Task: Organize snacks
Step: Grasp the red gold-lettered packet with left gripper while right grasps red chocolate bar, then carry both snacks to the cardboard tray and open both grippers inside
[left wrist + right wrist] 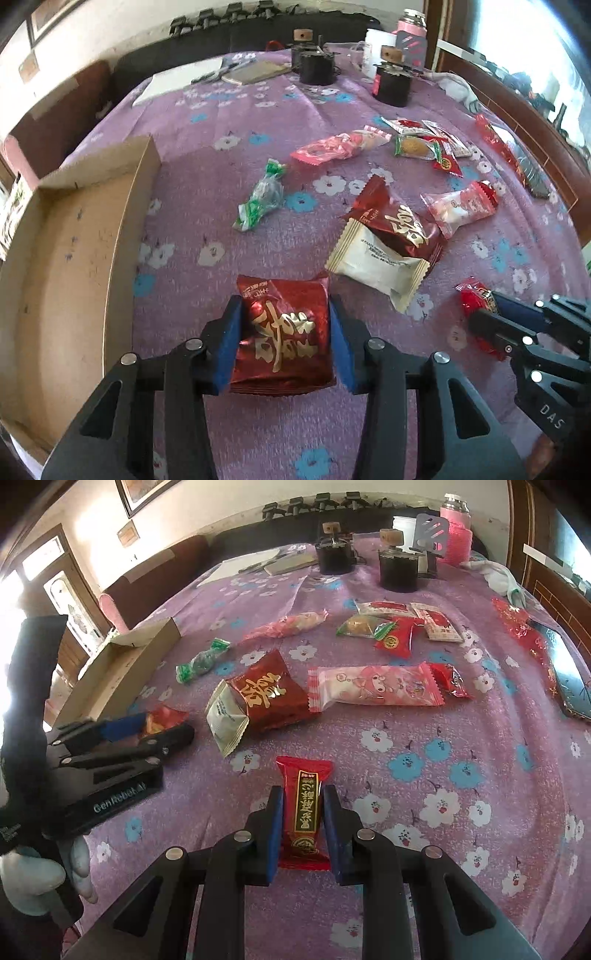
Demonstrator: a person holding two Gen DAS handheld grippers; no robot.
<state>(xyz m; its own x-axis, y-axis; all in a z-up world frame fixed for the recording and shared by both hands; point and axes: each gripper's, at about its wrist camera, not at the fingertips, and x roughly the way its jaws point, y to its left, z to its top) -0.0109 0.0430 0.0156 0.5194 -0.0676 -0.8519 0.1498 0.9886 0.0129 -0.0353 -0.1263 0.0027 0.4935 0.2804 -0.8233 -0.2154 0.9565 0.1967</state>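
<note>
Snacks in wrappers are lying scattered over the purple floral tablecloth (207,206), with a shallow cardboard tray (74,266) standing empty at the far left — presumably where they are meant to go. Just right of the tray, the left gripper (285,334) is clenching a dark red square packet (284,332) between its blue pads, gripping it by the side edges so the printed face is staying flat. Further right, a green-wrapped sweet (263,195) and a pink packet (340,146) are lying loose; a second dark red packet (395,221) is overlapping a cream packet (376,264), so neither is offering a free edge. At the right, the right gripper (303,827) is grasping a narrow red bar (304,812) lengthwise, its ends projecting beyond the pads. Beyond it a long pink cartoon packet (373,686) is resting. Nothing is blocking the left gripper's path to the tray — the right gripper's path is crossing the cluttered middle.
</note>
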